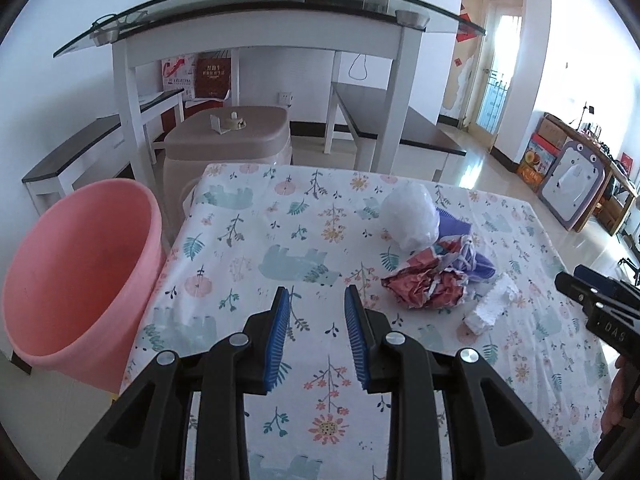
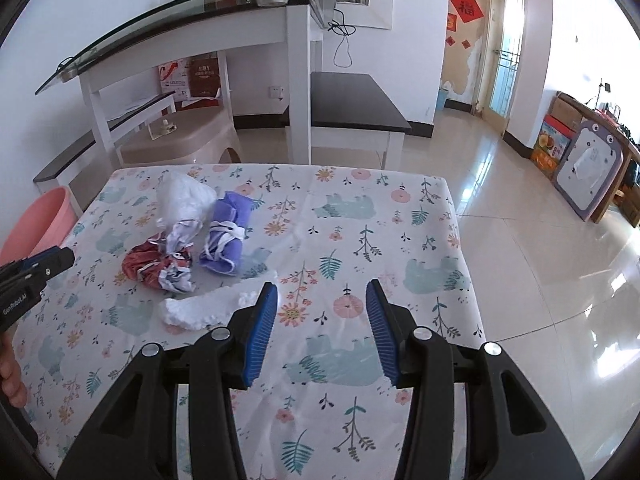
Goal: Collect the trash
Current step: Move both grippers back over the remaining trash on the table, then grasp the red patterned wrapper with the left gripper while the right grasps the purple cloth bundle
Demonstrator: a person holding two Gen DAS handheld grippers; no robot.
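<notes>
Four pieces of trash clustered on one floral tablecloth point(image 2: 360, 208), one pink bucket point(image 1: 80, 272) beside its edge.
Counted: white plastic bag point(image 2: 182, 196), purple wrapper point(image 2: 226, 236), red crumpled paper point(image 2: 156, 266), white foam scrap point(image 2: 200, 310) (possibly tissue). Left gripper point(image 1: 316, 300) and right gripper point(image 2: 322, 292) both spread, pinching nothing.

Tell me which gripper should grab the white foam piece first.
Right, probably. The right gripper is open with the foam piece just beside its left finger; the left gripper is open over bare cloth, farther away.
</notes>
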